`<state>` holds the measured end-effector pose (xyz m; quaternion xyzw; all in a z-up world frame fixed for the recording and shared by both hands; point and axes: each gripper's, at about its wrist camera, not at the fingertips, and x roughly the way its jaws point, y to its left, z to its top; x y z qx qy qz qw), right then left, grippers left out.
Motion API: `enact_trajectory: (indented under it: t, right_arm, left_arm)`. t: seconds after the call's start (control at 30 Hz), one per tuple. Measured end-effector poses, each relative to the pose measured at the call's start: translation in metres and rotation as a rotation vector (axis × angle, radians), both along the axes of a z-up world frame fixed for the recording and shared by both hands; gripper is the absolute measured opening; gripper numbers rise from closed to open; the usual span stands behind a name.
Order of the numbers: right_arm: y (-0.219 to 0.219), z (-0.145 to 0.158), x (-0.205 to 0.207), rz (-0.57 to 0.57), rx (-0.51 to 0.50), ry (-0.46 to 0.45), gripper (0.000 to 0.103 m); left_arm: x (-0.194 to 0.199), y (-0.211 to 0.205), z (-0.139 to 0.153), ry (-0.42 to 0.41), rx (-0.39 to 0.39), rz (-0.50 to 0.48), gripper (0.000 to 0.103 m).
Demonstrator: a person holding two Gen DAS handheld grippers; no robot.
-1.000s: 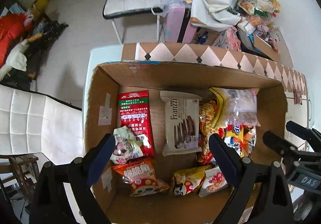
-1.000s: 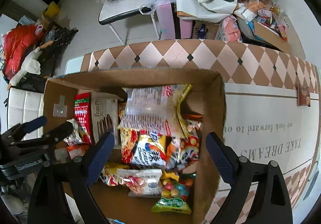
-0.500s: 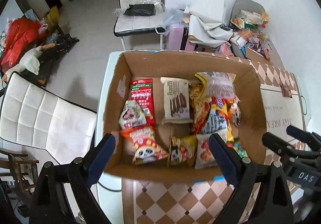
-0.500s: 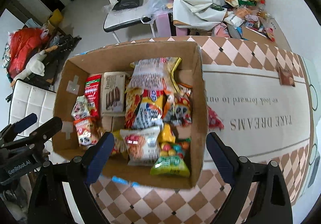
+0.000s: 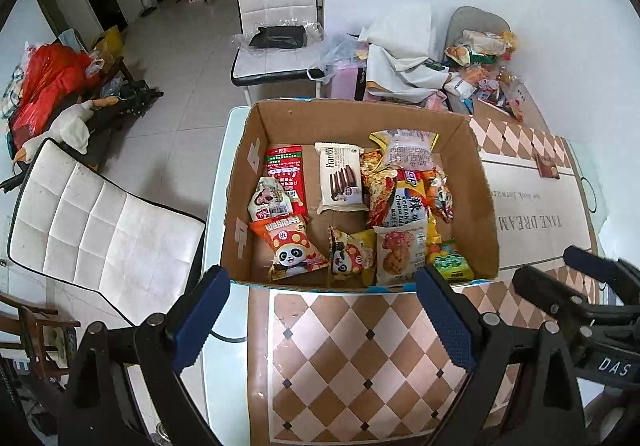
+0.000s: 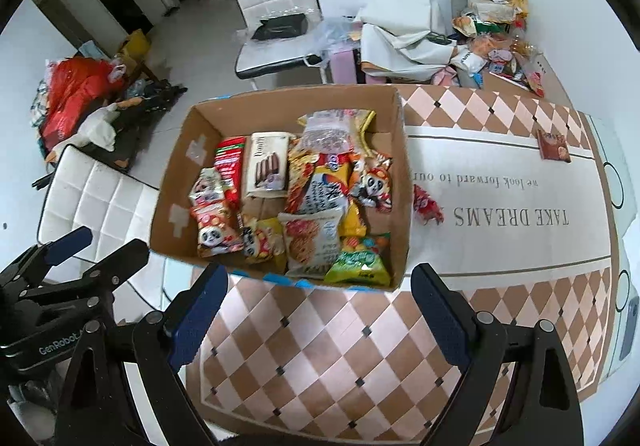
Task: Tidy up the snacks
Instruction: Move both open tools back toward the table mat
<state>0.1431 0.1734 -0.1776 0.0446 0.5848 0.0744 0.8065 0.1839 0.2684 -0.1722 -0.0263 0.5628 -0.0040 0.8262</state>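
Note:
An open cardboard box (image 5: 486,202) (image 6: 402,206) stands on the table and holds several snack packs, among them a white Franzzi wafer pack (image 5: 340,178) (image 6: 267,164), a red pack (image 5: 286,172) and a green candy bag (image 6: 358,260). A red snack pack (image 6: 427,204) lies on the table just right of the box. A small brown pack (image 6: 553,146) (image 5: 547,167) lies further right. My left gripper (image 5: 324,316) and my right gripper (image 6: 318,310) are both open and empty, held above the table in front of the box.
The table (image 6: 320,346) has a checkered cloth with lettering. White chairs (image 5: 100,230) (image 5: 276,26) stand left of and behind the table. A pile of snacks and bags (image 5: 480,58) lies on the floor behind. A phone (image 6: 628,330) lies at the table's right edge.
Both grippers have pulled back and up from over the box, so the whole box and the table in front of it show. Both stay open and empty.

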Motion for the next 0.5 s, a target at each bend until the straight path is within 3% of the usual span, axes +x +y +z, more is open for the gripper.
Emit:
enact_trajectory:
  t: [0.13, 0.27, 0.4, 0.5]
  right_arm:
    - [-0.020, 0.001, -0.002, -0.039, 0.066, 0.016, 0.098]
    - [-0.068, -0.003, 0.008, -0.138, 0.183, 0.046, 0.098]
    - [-0.139, -0.024, 0.031, -0.284, 0.300, 0.073, 0.098]
    - [-0.186, -0.063, 0.060, -0.367, 0.365, 0.107, 0.098]
  left_arm:
    - [0.006, -0.013, 0.005, -0.006, -0.030, -0.013, 0.095]
    - [0.025, -0.042, 0.004, -0.006, -0.027, -0.064, 0.098]
    - [0.052, -0.075, -0.006, -0.018, 0.061, -0.081, 0.098]
    - [0.072, -0.097, -0.021, -0.021, 0.126, -0.075, 0.098]
